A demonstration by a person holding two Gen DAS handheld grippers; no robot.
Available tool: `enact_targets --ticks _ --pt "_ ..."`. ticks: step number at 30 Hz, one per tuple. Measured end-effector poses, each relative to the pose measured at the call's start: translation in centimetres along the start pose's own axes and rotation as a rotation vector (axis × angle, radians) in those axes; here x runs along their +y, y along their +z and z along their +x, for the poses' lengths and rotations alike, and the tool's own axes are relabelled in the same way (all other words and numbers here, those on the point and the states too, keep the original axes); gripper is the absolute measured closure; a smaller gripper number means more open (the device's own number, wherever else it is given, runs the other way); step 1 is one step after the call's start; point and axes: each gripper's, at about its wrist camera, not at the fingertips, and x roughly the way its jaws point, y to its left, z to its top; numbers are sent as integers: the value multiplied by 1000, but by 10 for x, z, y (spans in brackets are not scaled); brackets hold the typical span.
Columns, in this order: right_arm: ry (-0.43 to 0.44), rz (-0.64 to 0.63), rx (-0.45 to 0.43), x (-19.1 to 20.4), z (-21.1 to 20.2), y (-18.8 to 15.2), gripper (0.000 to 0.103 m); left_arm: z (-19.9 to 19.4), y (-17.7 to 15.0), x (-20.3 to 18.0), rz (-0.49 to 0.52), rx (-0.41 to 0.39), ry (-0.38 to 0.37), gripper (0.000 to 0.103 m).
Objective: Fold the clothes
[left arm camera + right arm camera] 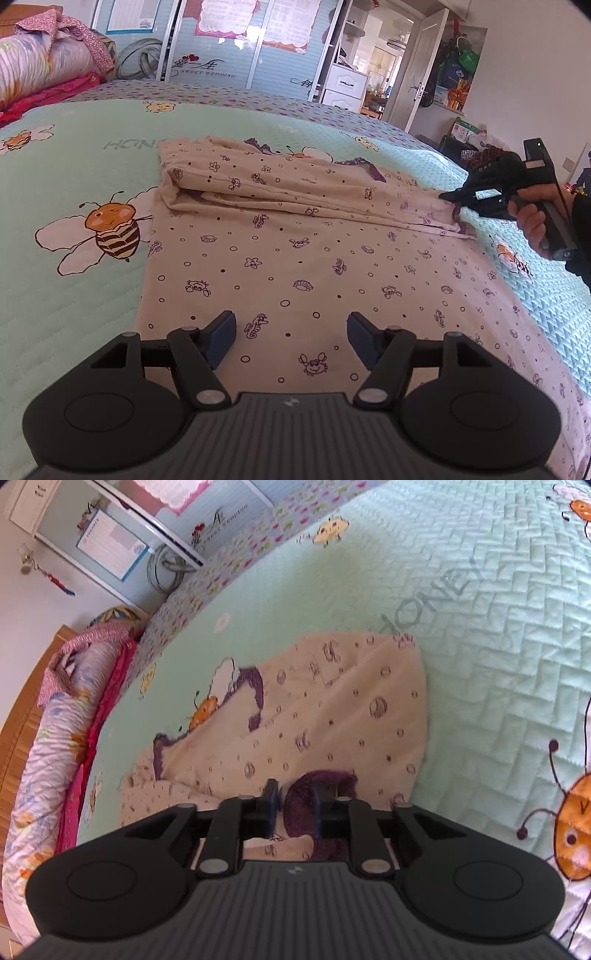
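Lying half-folded on the bed [74, 155], the printed garment [295, 258] has its purple-trimmed edge clamped in the right tongs [294, 808]; the left tongs [291, 332] hover apart above it.

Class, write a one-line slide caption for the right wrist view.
Right tool pinches the cream printed garment's purple trim over the green quilted bedspread.
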Motion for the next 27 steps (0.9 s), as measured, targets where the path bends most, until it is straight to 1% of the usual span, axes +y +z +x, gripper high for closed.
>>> enact_targets --ticks 1,5,7,8,10,11,12,14,17,18,20,22,25,26,27 --pt "-2 -4 -22 1 -2 2 99 0 0 0 1 0 1 34" --pt "24 -27 -173 -3 -16 7 100 1 -2 0 4 0 3 34" --pt "-25 -39 -171 -7 -7 5 99 2 -3 -1 13 -3 4 32" --pt "-24 -41 -160 -9 -3 4 99 2 -4 -1 17 -4 5 32" --pt "7 -16 -151 -13 2 1 90 2 -4 -2 20 -4 6 31" --pt "15 4 -167 -15 1 -1 78 1 -4 -2 18 -5 5 31" --pt "15 9 -202 -13 -4 -4 65 1 -4 -2 16 -5 4 31" --pt "0 -26 -287 -2 -17 -15 56 0 -3 -1 11 -7 2 31" --pt "-23 -78 -413 14 -38 -31 54 -5 -2 0 -14 -18 -12 31" --pt "-22 -108 -435 22 -43 -37 54 -7 0 0 -22 -25 -17 31" --pt "22 -227 -379 53 -37 -55 54 -10 2 1 -38 -39 -20 31" --pt "66 -353 -297 91 -23 -79 55 -15 7 8 -62 -50 -7 31" --pt "97 -572 -183 155 6 -126 58 -23 14 18 -98 -66 12 31" --pt "91 -663 -169 176 18 -143 62 -27 14 23 -96 -74 21 31" --pt "85 -754 -154 198 30 -161 70 -32 14 28 -96 -82 28 31"
